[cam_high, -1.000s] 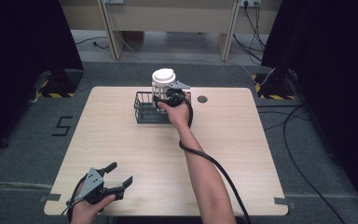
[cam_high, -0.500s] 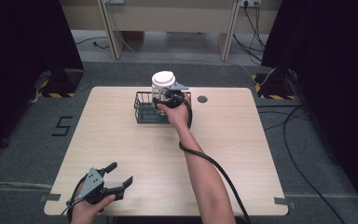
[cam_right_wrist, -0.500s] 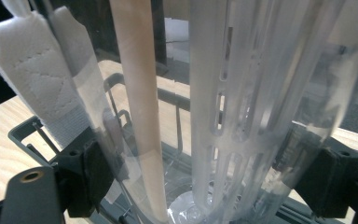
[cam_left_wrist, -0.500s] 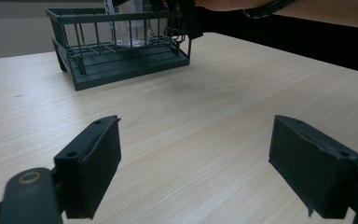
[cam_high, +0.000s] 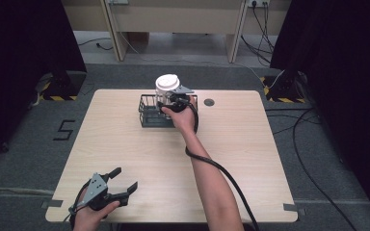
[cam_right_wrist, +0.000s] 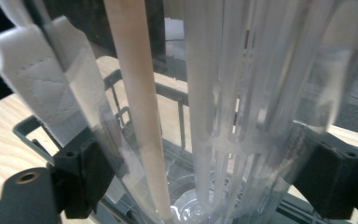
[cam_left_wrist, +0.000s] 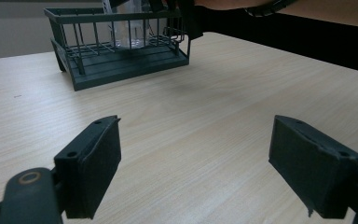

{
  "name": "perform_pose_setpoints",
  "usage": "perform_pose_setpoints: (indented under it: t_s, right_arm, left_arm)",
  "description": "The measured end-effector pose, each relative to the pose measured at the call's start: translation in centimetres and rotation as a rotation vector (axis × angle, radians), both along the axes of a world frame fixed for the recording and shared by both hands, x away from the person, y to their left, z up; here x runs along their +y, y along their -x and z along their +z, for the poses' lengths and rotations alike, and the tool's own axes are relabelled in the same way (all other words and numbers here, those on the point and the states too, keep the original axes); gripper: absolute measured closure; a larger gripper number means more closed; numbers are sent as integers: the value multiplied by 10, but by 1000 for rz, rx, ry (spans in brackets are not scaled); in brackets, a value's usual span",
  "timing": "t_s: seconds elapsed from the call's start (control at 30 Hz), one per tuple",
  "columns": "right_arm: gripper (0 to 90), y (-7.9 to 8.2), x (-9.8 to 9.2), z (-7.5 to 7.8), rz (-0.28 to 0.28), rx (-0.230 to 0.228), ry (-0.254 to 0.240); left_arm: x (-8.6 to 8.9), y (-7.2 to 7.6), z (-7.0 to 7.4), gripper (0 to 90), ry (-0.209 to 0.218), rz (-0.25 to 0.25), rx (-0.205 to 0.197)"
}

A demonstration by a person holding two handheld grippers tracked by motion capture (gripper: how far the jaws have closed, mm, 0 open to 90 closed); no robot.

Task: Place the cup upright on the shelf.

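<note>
A clear cup point(cam_high: 165, 94) with a white lid stands in the dark wire basket point(cam_high: 150, 117) at the table's far middle. It holds a wooden stick point(cam_right_wrist: 137, 107), clear plastic cutlery point(cam_right_wrist: 223, 116) and a white napkin point(cam_right_wrist: 46, 93). My right gripper point(cam_high: 171, 99) reaches over the basket and is open, with its jaws spread wide on either side of the cup point(cam_right_wrist: 261, 154), close against its walls. My left gripper point(cam_high: 124, 181) rests open near the table's front left corner, nothing between its fingers. It faces the basket point(cam_left_wrist: 121, 65) across bare tabletop.
A small dark round disc point(cam_high: 209, 102) lies on the table right of the basket. The right gripper's black cable point(cam_high: 221, 168) trails along the forearm to the front edge. Table legs and cables sit on the floor beyond the far edge.
The right gripper and the cup have sunk slightly into the basket. The left gripper has stayed put.
</note>
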State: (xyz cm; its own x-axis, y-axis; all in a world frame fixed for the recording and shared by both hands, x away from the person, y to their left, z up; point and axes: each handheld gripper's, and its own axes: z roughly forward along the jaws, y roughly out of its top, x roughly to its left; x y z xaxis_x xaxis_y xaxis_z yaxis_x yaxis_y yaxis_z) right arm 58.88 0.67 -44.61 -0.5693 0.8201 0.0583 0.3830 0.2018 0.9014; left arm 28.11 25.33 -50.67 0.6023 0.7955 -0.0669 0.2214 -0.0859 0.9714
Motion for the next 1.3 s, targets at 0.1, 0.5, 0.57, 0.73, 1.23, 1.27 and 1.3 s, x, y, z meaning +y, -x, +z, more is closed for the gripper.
perform_pose_setpoints:
  t_s: [0.1, 0.5, 0.57, 0.73, 1.23, 1.27, 1.3]
  right_arm:
    - [154, 3, -2, 3, 1, 1, -5]
    - [154, 19, -15, 10, 24, 4, -26]
    - [154, 23, -18, 11, 35, 9, -17]
    - [154, 35, -29, 18, 43, 3, -23]
    - [155, 60, -48, 20, 57, 37, -15]
    - [156, 61, -49, 21, 63, 37, -10]
    - [155, 63, -50, 21, 64, 37, -10]
  left_arm:
    - [0, 0, 0, 163, -1, -1, 1]
    - [0, 0, 0, 163, -10, 1, -1]
    - [0, 0, 0, 163, -10, 1, 0]
    - [-1, 0, 0, 163, -11, 3, 1]
    - [-1, 0, 0, 163, -19, 5, 1]
    - [-1, 0, 0, 163, -22, 5, 0]
    - [-2, 0, 0, 163, -22, 4, -1]
